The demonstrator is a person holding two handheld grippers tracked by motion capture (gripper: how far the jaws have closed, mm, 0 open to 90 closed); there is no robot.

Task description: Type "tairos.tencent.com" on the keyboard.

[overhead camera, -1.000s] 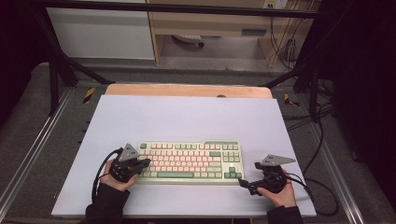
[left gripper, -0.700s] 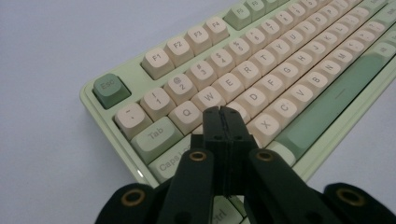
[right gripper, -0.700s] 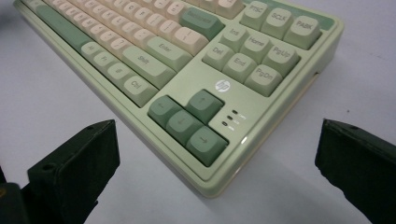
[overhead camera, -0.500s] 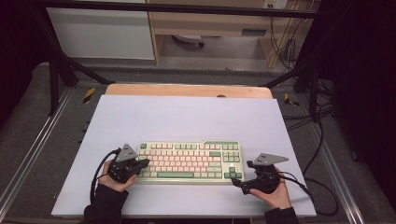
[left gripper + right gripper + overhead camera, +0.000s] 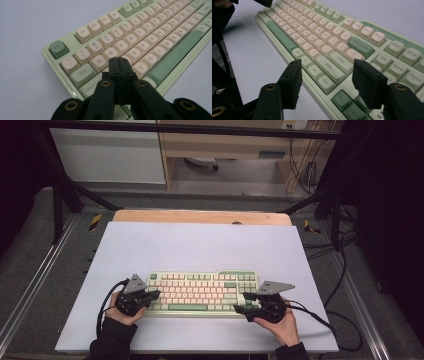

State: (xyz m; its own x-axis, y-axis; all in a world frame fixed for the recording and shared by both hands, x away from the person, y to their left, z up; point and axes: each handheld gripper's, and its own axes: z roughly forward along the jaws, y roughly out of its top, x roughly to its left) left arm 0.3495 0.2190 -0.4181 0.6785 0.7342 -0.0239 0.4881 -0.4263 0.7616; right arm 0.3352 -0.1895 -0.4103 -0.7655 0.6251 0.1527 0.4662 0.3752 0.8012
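Note:
A cream and green keyboard lies near the front of the white table sheet. My left gripper rests at its left end. Its jaws are shut with nothing between them, and the tips sit over the keys beside Caps Lock on the keyboard. My right gripper is at the right front corner. Its jaws have just been closing and still stand apart, with no key pressed between them. In the right gripper view, the gripper hovers above the right Shift and Ctrl keys of the keyboard.
A wooden board edge runs along the back of the white sheet. Black cables trail off the table's right side. Metal frame rails flank the table. The other hand's dark gripper shows far off in the right gripper view.
My right hand has moved left, from beside the keyboard to over its right front corner. The left hand and the keyboard have stayed in place.

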